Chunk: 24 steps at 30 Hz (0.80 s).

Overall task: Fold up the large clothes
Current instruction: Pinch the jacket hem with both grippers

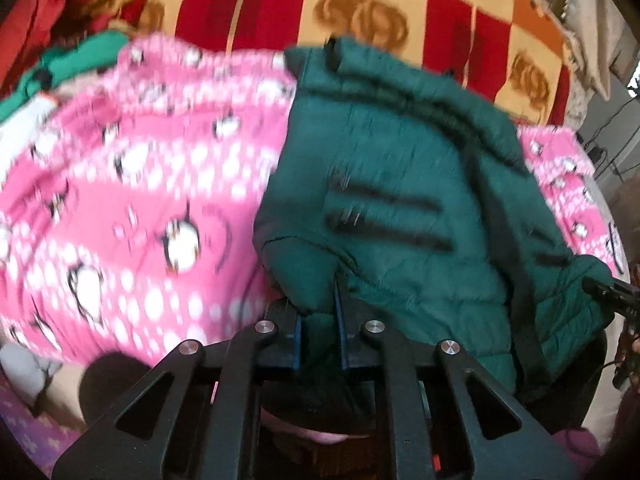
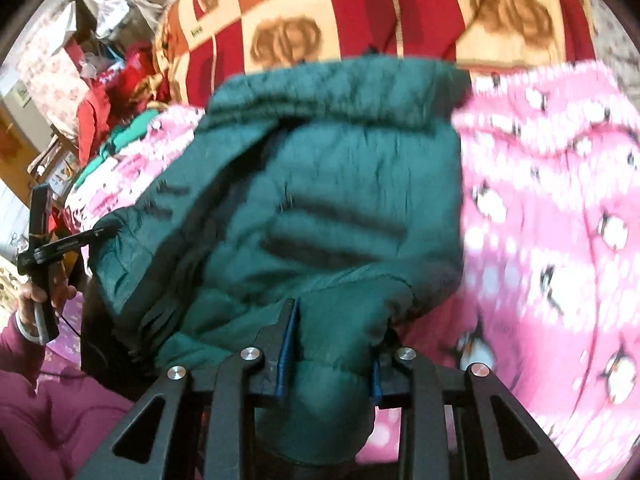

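Nearest the lens, the left tool [image 1: 318,316] pinches a puffy fold of the one dark green quilted jacket [image 1: 400,184], and the right tool [image 2: 330,344] grips another bulge of it, its fingers set wider around the thicker padding. Both views are smeared by blur, so the jacket's sleeves and collar cannot be made out. It lies on one pink penguin-print blanket [image 1: 140,184] covering the bed, with a red-and-cream checked blanket [image 1: 360,8] along the far edge.
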### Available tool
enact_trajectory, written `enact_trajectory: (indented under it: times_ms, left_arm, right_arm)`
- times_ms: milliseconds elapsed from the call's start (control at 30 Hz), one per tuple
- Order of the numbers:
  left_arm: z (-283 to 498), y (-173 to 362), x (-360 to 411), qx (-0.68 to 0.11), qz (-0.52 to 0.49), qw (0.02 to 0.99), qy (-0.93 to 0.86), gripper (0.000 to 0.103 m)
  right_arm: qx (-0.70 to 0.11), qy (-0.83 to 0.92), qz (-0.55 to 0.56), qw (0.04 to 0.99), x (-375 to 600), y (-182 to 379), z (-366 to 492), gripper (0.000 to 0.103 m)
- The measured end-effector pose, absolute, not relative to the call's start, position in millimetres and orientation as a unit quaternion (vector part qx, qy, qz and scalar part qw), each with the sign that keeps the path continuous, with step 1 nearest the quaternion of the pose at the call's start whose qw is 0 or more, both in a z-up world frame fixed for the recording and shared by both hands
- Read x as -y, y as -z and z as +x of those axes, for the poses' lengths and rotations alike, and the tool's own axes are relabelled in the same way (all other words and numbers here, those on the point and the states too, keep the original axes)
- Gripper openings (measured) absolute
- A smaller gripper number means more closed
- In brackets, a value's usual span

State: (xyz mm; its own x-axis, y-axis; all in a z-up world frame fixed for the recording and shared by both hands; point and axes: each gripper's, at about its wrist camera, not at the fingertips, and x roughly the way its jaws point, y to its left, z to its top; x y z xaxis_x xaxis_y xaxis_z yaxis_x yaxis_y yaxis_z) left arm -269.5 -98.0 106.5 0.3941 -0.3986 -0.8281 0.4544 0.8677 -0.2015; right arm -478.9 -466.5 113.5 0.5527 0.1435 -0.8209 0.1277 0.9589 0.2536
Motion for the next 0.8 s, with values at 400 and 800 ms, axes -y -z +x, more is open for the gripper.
enact_trajectory:
  times_ms: [400,800]
  left_arm:
    - [-184.9,-185.9,138.3,-0.394,-0.054,0.883,0.248,0.012]
    - [-38.7,-160.3,216.8,-0.407,-0.052,0.895,0.171,0.012]
  right_arm:
    - [-0.362,0.063,0.162,0.916,525.7,-172.8,-389.5,0.028]
    - [-0.368,0.132,0.176,0.903,594.3,-161.6,-251.4,0.028]
